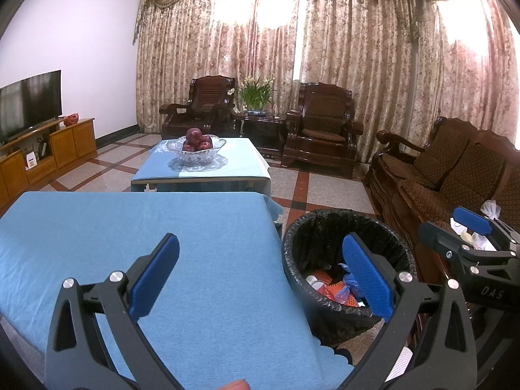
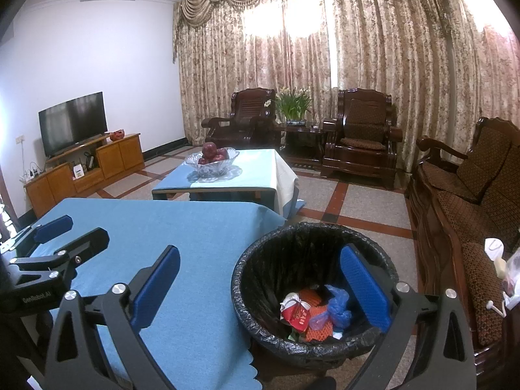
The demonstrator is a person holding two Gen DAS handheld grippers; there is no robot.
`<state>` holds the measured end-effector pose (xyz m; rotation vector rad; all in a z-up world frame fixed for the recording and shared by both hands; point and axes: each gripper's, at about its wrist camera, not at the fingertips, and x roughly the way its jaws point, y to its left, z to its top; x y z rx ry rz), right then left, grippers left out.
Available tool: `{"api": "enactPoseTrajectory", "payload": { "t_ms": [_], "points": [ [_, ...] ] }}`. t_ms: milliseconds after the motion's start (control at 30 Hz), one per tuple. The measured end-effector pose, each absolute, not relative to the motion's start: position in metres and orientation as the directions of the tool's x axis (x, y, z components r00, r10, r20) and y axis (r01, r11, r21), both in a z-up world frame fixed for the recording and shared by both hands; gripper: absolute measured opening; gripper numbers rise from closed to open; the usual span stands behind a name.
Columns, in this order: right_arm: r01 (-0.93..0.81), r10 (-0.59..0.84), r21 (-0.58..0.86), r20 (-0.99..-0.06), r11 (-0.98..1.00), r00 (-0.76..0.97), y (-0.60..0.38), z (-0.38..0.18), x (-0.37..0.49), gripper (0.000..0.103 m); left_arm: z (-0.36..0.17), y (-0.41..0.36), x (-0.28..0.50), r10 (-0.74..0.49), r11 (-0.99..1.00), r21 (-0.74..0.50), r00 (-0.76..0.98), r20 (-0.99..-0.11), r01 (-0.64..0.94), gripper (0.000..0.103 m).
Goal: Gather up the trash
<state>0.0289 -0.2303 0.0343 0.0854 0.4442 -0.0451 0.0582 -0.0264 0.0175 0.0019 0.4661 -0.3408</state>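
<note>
A round bin (image 2: 260, 253) with a black liner stands on the floor beside the near table's right corner. Inside it lie a red packet (image 2: 297, 313), an orange net and a knotted blue plastic bag (image 2: 339, 307). My right gripper (image 2: 260, 289) is open and empty, one pad over the blue tablecloth (image 2: 182, 227), the other over the bin's mouth. My left gripper (image 1: 261, 276) is also open and empty above the cloth's right part, with the bin (image 1: 294, 237) behind its right pad. Each gripper shows in the other's view: the right gripper (image 1: 451, 227) and the left gripper (image 2: 81, 229).
White plastic bags and small items (image 2: 500, 269) lie on the wooden sofa (image 2: 461, 201) to the right. A second low table (image 2: 256, 175) ahead carries a glass bowl of apples (image 2: 213, 161). A TV on a wooden cabinet (image 2: 97, 162) is at left, armchairs at the back.
</note>
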Motion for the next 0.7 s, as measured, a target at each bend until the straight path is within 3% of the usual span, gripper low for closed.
{"api": "enactPoseTrajectory", "payload": {
  "t_ms": [700],
  "points": [
    [0.063, -0.026, 0.072, -0.433, 0.995, 0.901, -0.2296, 0.0359, 0.0295, 0.097, 0.0190, -0.0266, 0.0581, -0.322, 0.943, -0.076, 0.837, -0.442, 0.323, 0.098]
  ]
}}
